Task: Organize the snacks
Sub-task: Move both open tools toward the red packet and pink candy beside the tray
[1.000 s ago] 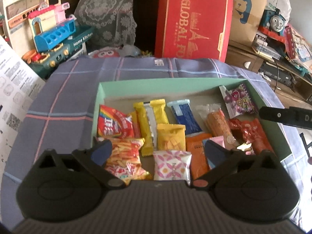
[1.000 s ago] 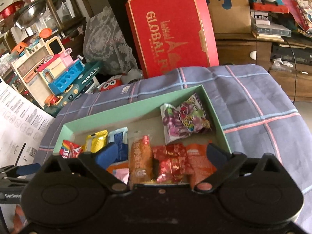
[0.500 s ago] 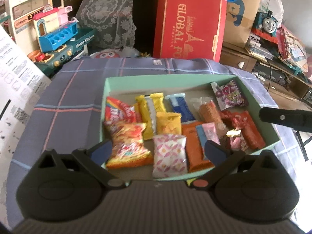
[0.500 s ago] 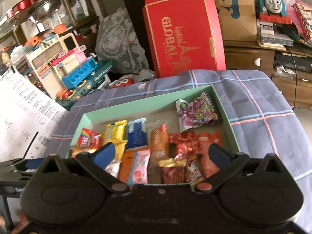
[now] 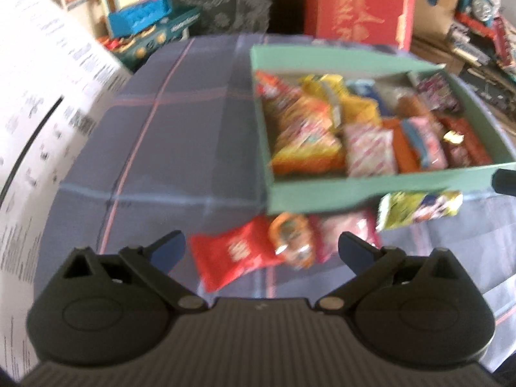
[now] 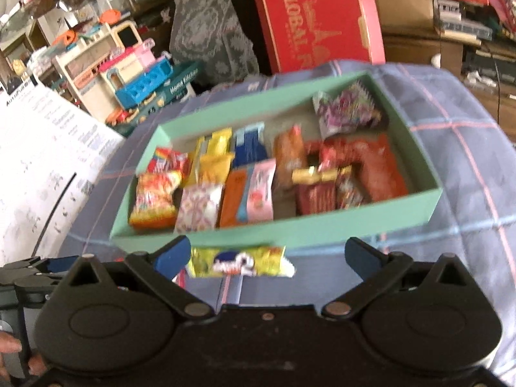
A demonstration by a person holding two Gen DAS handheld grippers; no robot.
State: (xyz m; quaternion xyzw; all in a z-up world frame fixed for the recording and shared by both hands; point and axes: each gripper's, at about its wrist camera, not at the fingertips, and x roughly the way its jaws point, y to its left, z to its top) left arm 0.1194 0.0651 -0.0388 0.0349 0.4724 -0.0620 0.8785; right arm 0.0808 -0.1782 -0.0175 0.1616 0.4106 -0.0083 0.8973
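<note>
Left gripper (image 5: 262,247) wide, empty, over red packet (image 5: 230,259) lying loose on the cloth before the green box (image 5: 322,198). Right gripper (image 6: 267,251) wide, empty, above yellow packet (image 6: 240,262). We should drop straight, pinch mid-packet. Orange wrapper (image 5: 292,242) touches it; box wall close behind.

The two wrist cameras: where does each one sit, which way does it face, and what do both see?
Left wrist: on the left gripper, looking forward between open jaws at loose snack packets on the checked cloth, before the green box.
Right wrist: on the right gripper, jaws open, looking forward over the yellow packet into the box; the left gripper and fingers of a hand show at far left.
Shared: the box, the yellow packet, the red carton.
</note>
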